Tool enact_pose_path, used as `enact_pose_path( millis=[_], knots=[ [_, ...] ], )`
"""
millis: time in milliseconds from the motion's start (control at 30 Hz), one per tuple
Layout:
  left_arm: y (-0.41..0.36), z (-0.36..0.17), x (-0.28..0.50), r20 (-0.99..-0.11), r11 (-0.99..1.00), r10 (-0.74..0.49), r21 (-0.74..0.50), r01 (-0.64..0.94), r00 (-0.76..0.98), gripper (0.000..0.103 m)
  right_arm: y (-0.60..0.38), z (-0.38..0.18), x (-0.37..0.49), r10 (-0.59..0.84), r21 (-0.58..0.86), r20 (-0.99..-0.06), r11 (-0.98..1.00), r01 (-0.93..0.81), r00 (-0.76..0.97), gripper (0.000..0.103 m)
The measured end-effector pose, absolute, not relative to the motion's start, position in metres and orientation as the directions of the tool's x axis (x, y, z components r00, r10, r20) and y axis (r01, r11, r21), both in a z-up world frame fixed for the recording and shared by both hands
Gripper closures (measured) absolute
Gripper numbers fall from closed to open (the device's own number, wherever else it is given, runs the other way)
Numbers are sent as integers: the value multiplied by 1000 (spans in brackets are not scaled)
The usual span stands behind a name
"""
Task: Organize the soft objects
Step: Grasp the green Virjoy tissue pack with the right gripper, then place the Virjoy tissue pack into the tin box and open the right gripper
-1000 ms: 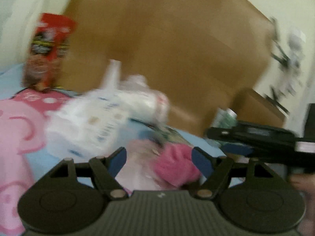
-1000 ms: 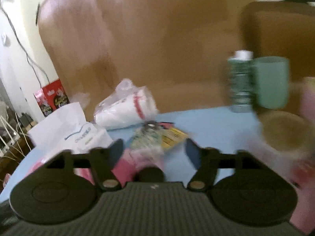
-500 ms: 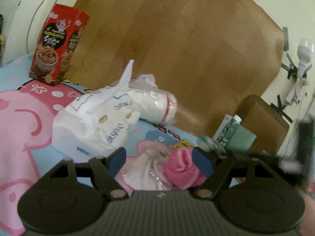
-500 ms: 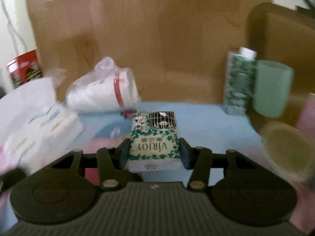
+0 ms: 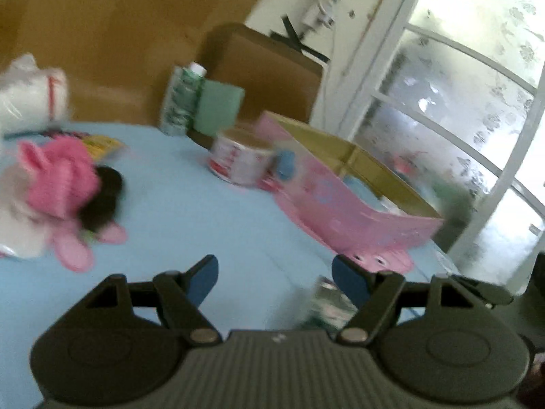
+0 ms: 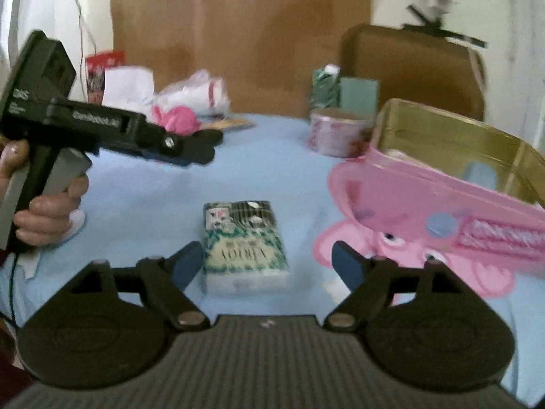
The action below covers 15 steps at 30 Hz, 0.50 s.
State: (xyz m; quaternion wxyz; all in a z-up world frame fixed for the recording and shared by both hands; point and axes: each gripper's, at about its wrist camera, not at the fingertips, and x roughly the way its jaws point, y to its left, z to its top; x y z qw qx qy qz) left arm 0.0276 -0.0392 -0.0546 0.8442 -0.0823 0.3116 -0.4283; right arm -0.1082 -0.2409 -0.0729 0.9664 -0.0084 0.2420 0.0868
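Observation:
A green-and-white tissue pack (image 6: 244, 245) lies flat on the blue cloth between the open fingers of my right gripper (image 6: 269, 264), which no longer grips it. A pink box (image 6: 439, 201) with a gold inside stands open at the right; it also shows in the left wrist view (image 5: 344, 191). My left gripper (image 5: 275, 277) is open and empty above the cloth. A pink soft toy (image 5: 58, 184) lies at the left of the left wrist view, beside a white plastic bag (image 5: 13, 218). The blurred tissue pack (image 5: 328, 303) shows by the left gripper's right finger.
A roll of printed tape (image 5: 238, 160), a green cup (image 5: 218, 109) and a green bottle (image 5: 178, 99) stand at the back. A wrapped white roll (image 5: 30, 95) lies at the far left. In the right wrist view, the hand-held left gripper (image 6: 112, 129) fills the left side.
My right gripper has opened and let go of the tissue pack, which now lies on the cloth. My left gripper has swung right, toward the pink box.

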Motion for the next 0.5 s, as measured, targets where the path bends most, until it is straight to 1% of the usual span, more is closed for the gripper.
enact_pose_path(
  millis=[100,200,233,267,300,333,367,400,433,500],
  knots=[
    [-55,-56,18,-473,610,-780,-424,670,410,27,-245,-80,-115,193,84,-437,981,-174,878,18],
    [-64,-59,10,-498,622,-766,-411,667,407,27,-239,-88,-112,228,114,-453,974,-198,862,20],
    [-65,-62,7,-508,622,-763,-414,664,399,31,-236,-89,-113,243,116,-451,970,-213,859,22],
    [-68,-67,5,-524,620,-762,-420,663,381,44,-232,-91,-113,249,113,-449,969,-222,858,29],
    [-73,-72,5,-544,611,-763,-429,665,350,48,-228,-93,-112,247,105,-449,969,-224,859,35],
    [-74,-73,-1,-540,622,-753,-402,671,375,49,-224,-95,-111,224,85,-451,974,-208,864,41],
    [-79,-71,-5,-553,638,-735,-369,676,392,49,-221,-96,-110,182,47,-438,983,-180,880,49],
    [-83,-67,-6,-556,641,-730,-356,680,398,49,-223,-96,-109,154,26,-434,987,-159,888,49],
    [-84,-61,-7,-545,635,-737,-355,686,401,49,-228,-94,-108,156,48,-424,988,-150,892,49],
    [-90,-43,-7,-506,606,-765,-355,712,399,49,-242,-86,-111,156,95,-375,987,-129,914,49]
  ],
)
